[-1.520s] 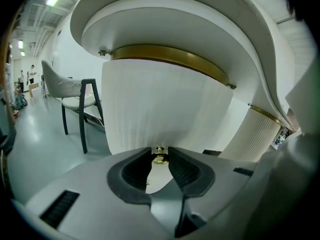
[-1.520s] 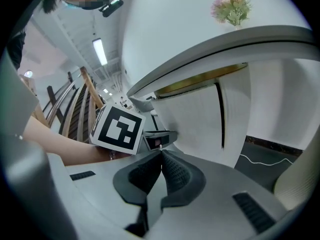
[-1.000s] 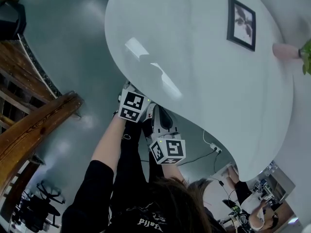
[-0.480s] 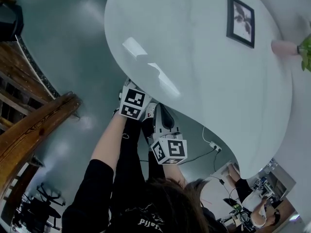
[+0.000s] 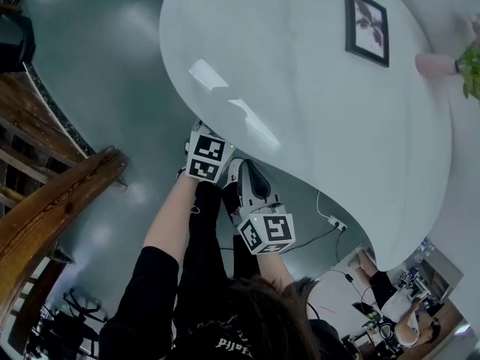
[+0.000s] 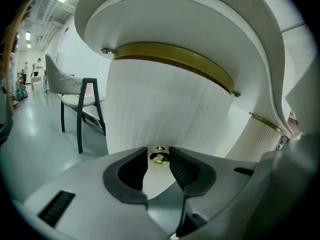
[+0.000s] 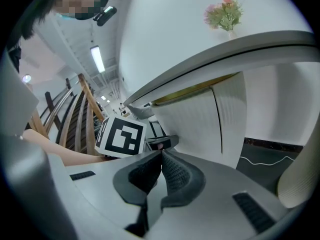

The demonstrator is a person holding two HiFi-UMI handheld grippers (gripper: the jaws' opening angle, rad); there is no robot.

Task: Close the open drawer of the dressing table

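The white dressing table's top (image 5: 300,73) fills the head view. Under its near edge my left gripper's marker cube (image 5: 208,158) shows, while its jaws are hidden there. In the left gripper view a ribbed white drawer front (image 6: 170,109) stands under a brass band (image 6: 175,59). Its small brass knob (image 6: 159,157) sits between the pads of my left gripper (image 6: 159,151). Those jaws have just been opening and stand slightly clear of the knob. My right gripper (image 7: 161,154) is shut with nothing in it, just behind the left one's cube (image 7: 122,135).
A framed picture (image 5: 366,27) and a pink vase with a plant (image 5: 435,66) stand on the far side of the top. A dark-legged chair (image 6: 80,96) is to the left of the table. A wooden railing (image 5: 52,193) runs at the left, and a white cable (image 5: 335,223) lies on the floor.
Both grippers stay at the table's near edge. Only the head camera has shifted slightly.
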